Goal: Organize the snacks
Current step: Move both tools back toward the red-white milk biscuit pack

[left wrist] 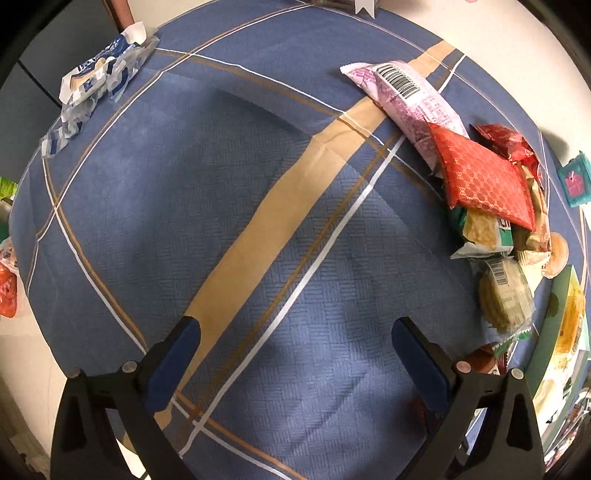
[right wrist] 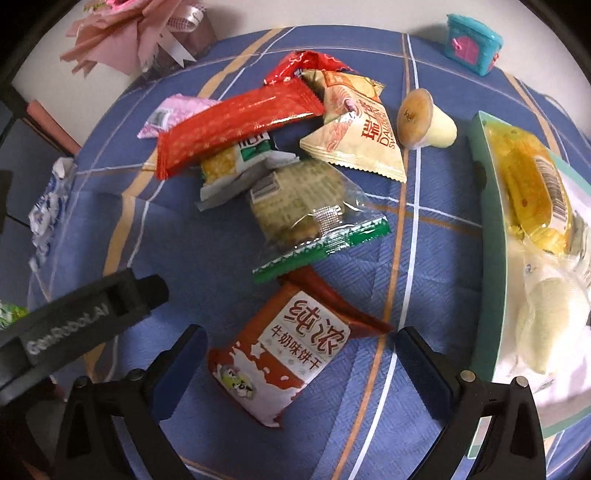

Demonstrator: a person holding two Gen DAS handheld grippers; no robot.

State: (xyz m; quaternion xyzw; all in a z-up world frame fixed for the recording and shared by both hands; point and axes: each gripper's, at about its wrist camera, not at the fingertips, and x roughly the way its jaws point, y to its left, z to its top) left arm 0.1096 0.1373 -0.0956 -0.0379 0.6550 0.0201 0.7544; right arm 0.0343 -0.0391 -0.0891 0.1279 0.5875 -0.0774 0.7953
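A pile of snack packets lies on the blue checked cloth (right wrist: pixel 184 236). In the right wrist view my right gripper (right wrist: pixel 301 339) is open, its fingers either side of a red-and-white biscuit packet (right wrist: pixel 284 354) lying on the cloth. Beyond it are a clear green-edged cookie pack (right wrist: pixel 295 206), a long red packet (right wrist: pixel 236 125), a beige triangular packet (right wrist: pixel 358 140) and a pudding cup (right wrist: pixel 424 120). A green tray (right wrist: pixel 491 236) at right holds yellow and white snacks. My left gripper (left wrist: pixel 295 332) is open and empty over bare cloth, left of the pile (left wrist: pixel 487 184).
Crumpled blue-and-white wrappers (left wrist: pixel 96 77) lie at the cloth's far left edge. A pink packet (left wrist: pixel 406 99) tops the pile's far end. A teal toy house (right wrist: pixel 472 44) and a pink bouquet (right wrist: pixel 140 33) stand at the back. The left gripper's body (right wrist: pixel 81 325) shows at lower left.
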